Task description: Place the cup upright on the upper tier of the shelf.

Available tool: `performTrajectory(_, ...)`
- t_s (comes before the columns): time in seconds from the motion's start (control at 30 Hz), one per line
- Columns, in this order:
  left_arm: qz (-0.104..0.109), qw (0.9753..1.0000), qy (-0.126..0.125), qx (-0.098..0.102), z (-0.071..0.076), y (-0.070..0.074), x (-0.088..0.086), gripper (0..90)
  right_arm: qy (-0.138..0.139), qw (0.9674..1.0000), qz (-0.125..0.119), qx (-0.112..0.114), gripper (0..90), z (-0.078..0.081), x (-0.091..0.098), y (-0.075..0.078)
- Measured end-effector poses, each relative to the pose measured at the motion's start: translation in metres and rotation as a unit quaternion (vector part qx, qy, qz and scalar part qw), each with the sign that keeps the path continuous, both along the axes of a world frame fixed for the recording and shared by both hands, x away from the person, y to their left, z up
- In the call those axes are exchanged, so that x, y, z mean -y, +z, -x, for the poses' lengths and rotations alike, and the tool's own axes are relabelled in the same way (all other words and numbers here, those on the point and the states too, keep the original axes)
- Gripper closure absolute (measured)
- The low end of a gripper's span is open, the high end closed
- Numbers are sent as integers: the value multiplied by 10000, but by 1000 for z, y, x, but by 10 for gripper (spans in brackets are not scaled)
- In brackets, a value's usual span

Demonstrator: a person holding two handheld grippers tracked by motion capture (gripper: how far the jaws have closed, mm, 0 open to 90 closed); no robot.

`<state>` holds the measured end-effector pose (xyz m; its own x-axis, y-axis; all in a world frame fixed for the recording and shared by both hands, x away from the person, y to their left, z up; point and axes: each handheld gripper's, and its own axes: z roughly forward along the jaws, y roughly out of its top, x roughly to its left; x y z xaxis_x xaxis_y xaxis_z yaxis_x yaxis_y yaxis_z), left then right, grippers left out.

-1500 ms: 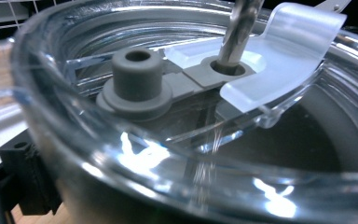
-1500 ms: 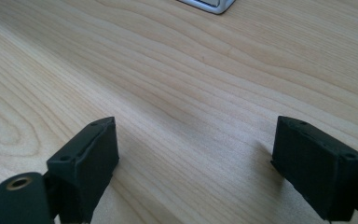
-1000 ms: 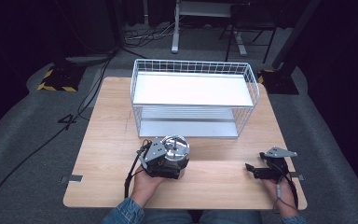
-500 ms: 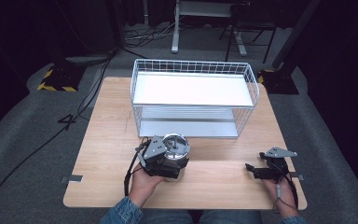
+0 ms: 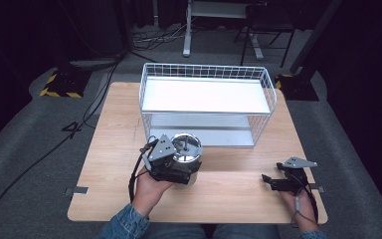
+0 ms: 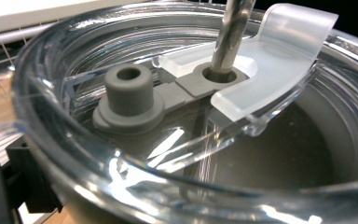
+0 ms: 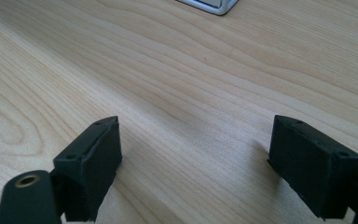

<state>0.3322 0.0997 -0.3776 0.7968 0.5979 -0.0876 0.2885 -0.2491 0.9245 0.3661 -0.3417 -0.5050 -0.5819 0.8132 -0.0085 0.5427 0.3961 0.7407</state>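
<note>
Wooden table (image 5: 229,189) on grey carpet; left gripper (image 5: 171,167) grips tumbler (image 5: 186,149), right gripper (image 5: 273,181) gapes

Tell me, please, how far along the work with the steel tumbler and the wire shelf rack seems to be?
Early to midway, I would judge. Done: the left gripper has the tumbler in its grasp, just in front of the wire rack. In hand: carrying it, clear lid and metal straw in place. Left: setting it down, probably on a rack shelf; both look bare. The right gripper rests open on the table.
</note>
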Motion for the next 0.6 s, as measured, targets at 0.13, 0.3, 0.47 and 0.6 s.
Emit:
performTrajectory(0.13, 41, 10000, -49, -17, -3, 12, -1, 29, 1, 10000, 0, 3, 177, 0, 0, 0)
performTrajectory(0.3, 102, 9999, -57, 22, -6, 27, -3, 29, 5, 10000, -3, 3, 180, 0, 0, 0)
performTrajectory(0.47, 169, 9998, -111, 32, -10, 43, -5, 30, 9, 10000, -4, 4, 181, 0, 0, 0)
performTrajectory(0.6, 217, 9997, -131, 40, -14, 57, -4, 30, 12, 10000, -3, 5, 182, 0, 0, 0)
